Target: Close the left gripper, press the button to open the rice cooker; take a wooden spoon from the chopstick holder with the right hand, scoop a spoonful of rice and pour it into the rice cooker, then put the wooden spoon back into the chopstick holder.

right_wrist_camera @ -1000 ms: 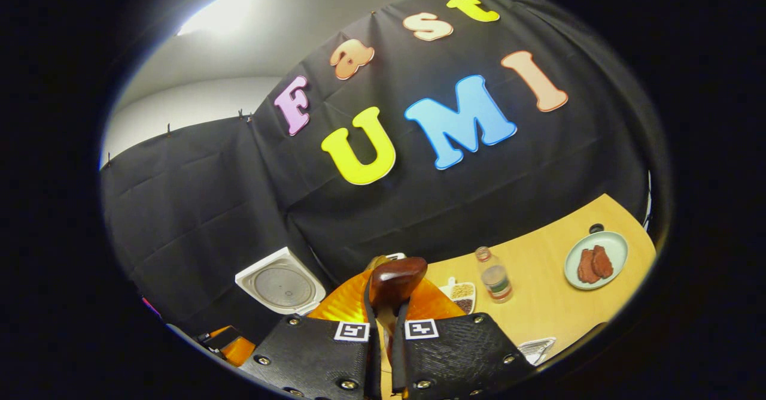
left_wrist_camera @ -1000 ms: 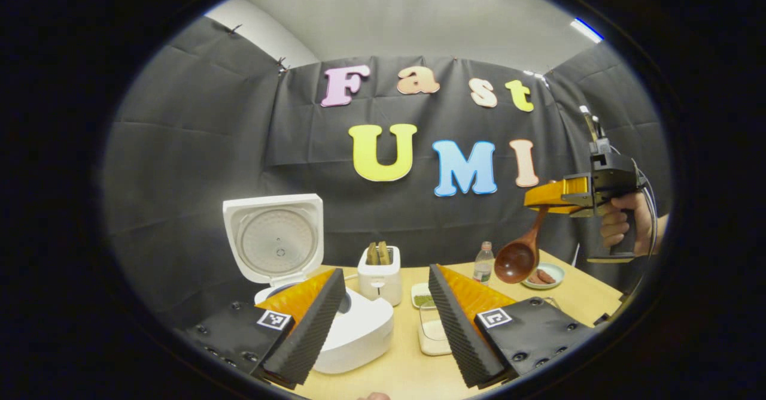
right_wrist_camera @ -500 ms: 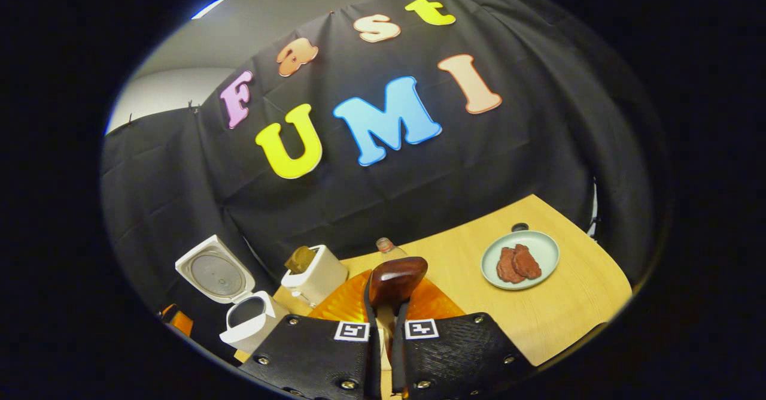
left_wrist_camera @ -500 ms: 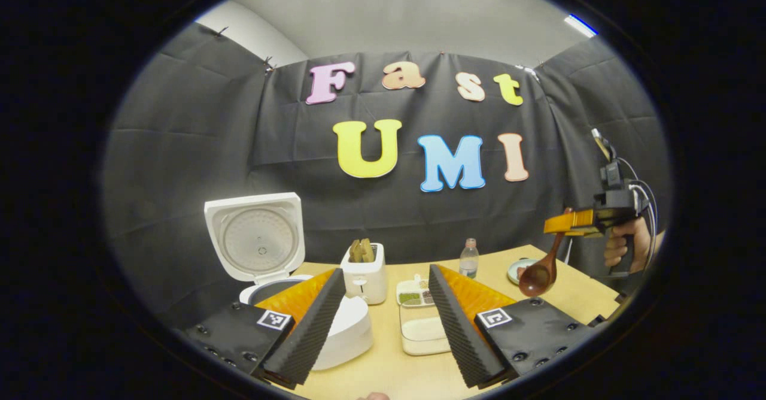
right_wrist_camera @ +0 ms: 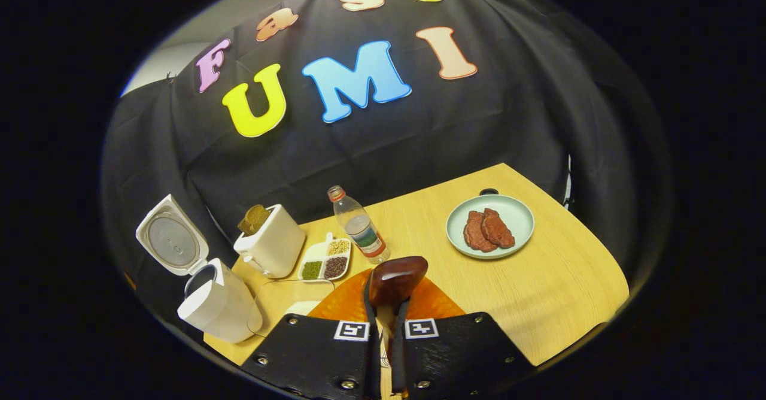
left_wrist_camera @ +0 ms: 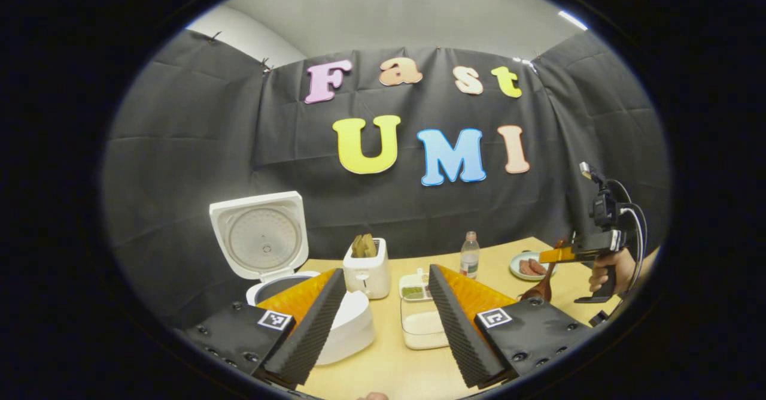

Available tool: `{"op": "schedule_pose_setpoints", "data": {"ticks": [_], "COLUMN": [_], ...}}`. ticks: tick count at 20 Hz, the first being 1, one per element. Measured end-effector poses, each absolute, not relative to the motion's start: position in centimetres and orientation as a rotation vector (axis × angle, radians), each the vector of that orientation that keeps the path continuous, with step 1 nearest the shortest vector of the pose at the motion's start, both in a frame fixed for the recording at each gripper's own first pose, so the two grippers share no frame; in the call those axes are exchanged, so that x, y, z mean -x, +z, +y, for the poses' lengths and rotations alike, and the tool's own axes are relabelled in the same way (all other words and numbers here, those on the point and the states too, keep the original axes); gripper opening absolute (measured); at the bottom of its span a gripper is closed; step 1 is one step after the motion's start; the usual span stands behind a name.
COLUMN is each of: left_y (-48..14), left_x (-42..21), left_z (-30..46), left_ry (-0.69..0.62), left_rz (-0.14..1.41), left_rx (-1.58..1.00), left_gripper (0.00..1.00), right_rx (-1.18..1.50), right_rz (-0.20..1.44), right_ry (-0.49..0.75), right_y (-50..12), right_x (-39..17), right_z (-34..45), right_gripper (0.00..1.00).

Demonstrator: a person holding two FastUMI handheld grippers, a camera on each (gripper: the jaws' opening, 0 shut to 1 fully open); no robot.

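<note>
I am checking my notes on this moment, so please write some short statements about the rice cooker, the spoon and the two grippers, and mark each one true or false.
1. The rice cooker has its lid open. True.
2. The right gripper is shut on the wooden spoon. True.
3. The left gripper is shut. False: it is open, holding nothing.
4. The toaster is empty. False: bread sticks up out of it.
5. The plate holds two reddish-brown pieces of food. True.
</note>
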State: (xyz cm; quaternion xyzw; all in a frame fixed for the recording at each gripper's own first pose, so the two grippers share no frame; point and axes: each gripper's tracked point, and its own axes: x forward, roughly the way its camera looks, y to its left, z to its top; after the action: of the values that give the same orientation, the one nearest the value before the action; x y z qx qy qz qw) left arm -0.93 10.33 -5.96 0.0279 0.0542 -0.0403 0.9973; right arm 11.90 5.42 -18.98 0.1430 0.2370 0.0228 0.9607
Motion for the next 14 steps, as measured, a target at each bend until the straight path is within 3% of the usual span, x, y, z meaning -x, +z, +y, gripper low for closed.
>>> {"op": "schedule_pose_setpoints", "data": {"ticks": [8, 10, 12, 13, 14], "left_y": [-5.9, -6.0, -6.5, -6.7, -6.9], "left_x": [2.3, 2.3, 2.0, 2.0, 1.9], "left_z": [9.6, 9.1, 8.3, 7.5, 7.0], "left_ry": [-0.062, -0.061, -0.073, -0.079, -0.088], "left_rz": [0.113, 0.112, 0.115, 0.12, 0.123], "left_rx": [-0.068, -0.073, -0.059, -0.047, -0.038], "left_gripper": [0.95, 0.96, 0.98, 0.93, 0.95], "right_rx": [-0.273, -0.233, -0.185, -0.141, -0.094], "right_rz": [0.519, 0.492, 0.51, 0.515, 0.487], "right_ry": [0.036, 0.033, 0.071, 0.061, 0.03], "right_y": [-23.9, -24.0, -24.2, -24.3, -23.9], "right_x": [-13.3, -13.3, -12.4, -12.2, -12.1], "right_z": [5.1, 4.3, 4.2, 3.4, 2.0], "right_gripper": [0.07, 0.13, 0.25, 0.49, 0.72]}}
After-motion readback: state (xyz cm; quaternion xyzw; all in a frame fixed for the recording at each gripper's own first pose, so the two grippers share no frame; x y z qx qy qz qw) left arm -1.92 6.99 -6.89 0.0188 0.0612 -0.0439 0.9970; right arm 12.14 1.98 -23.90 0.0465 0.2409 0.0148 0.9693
